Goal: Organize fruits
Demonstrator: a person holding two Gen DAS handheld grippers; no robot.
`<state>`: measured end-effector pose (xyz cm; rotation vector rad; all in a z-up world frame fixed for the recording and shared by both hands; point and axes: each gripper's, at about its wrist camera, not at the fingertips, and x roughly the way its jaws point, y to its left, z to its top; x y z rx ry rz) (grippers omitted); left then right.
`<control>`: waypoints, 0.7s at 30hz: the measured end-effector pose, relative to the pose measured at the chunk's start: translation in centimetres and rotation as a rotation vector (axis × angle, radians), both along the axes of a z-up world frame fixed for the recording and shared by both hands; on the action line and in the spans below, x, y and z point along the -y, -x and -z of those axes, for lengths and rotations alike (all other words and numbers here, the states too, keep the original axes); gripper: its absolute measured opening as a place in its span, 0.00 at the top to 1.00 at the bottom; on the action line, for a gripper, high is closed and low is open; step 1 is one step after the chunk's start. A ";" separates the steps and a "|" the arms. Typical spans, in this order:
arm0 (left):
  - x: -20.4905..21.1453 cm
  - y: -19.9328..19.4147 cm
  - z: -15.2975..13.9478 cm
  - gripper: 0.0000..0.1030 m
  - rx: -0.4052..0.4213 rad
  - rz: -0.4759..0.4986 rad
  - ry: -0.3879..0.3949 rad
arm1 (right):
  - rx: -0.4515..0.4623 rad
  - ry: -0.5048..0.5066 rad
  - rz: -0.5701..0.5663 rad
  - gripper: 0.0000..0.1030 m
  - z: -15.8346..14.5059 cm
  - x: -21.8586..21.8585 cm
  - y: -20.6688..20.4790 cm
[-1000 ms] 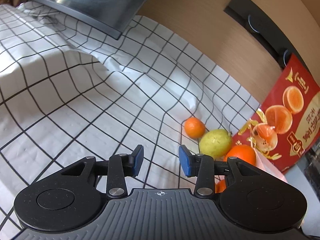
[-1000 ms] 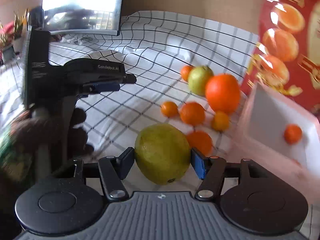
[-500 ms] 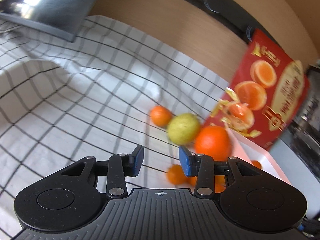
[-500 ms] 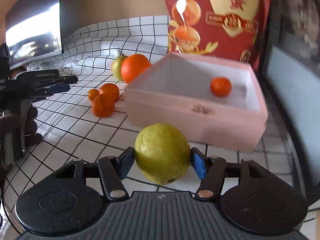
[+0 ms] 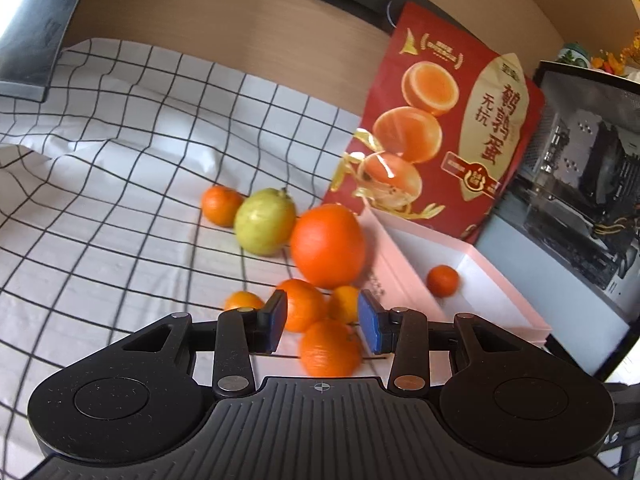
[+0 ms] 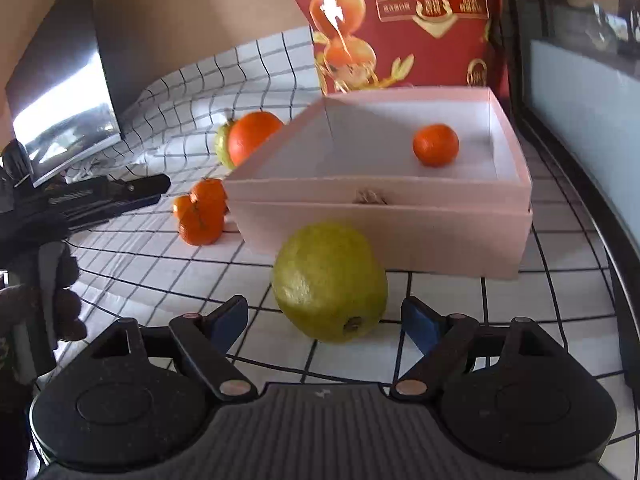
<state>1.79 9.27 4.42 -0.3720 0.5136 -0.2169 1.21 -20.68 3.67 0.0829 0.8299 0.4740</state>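
Note:
My right gripper [image 6: 326, 322] is open. A large green-yellow fruit [image 6: 330, 282] lies on the checked cloth between and just ahead of its blue pads, free of both, in front of the pink box [image 6: 380, 220]. One small orange [image 6: 436, 145] sits inside the box. My left gripper [image 5: 322, 320] is open and empty, over a cluster of small oranges [image 5: 330, 348]. Beyond it lie a big orange [image 5: 328, 246], a green pear-like fruit [image 5: 265, 222] and another small orange [image 5: 221, 206]. The pink box [image 5: 500, 300] is to their right.
A red printed bag [image 5: 452, 128] stands behind the box. A dark monitor [image 6: 60, 96] stands at the far left. A computer case [image 5: 592, 184] is at the right. The left gripper and hand [image 6: 80, 200] show at the left of the right wrist view.
My right gripper carried the green-yellow fruit to the box front, then opened and released it onto the cloth. My left gripper swung right and closer to the orange cluster.

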 end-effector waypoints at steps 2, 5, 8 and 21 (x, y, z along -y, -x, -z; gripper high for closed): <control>0.8 0.3 -0.3 0.58 0.007 0.003 -0.012 | 0.005 0.004 -0.005 0.18 0.0 -0.1 0.2; 1.6 0.9 -0.6 0.58 0.019 -0.100 -0.090 | 0.016 0.004 -0.014 0.18 -0.1 -0.1 0.6; 0.6 1.1 -0.5 0.58 -0.022 -0.214 -0.055 | 0.010 -0.007 -0.003 0.18 0.0 0.2 0.5; 6.7 1.4 0.1 0.58 -0.019 -0.075 -0.290 | 0.052 0.013 0.015 0.17 -0.1 -0.1 1.1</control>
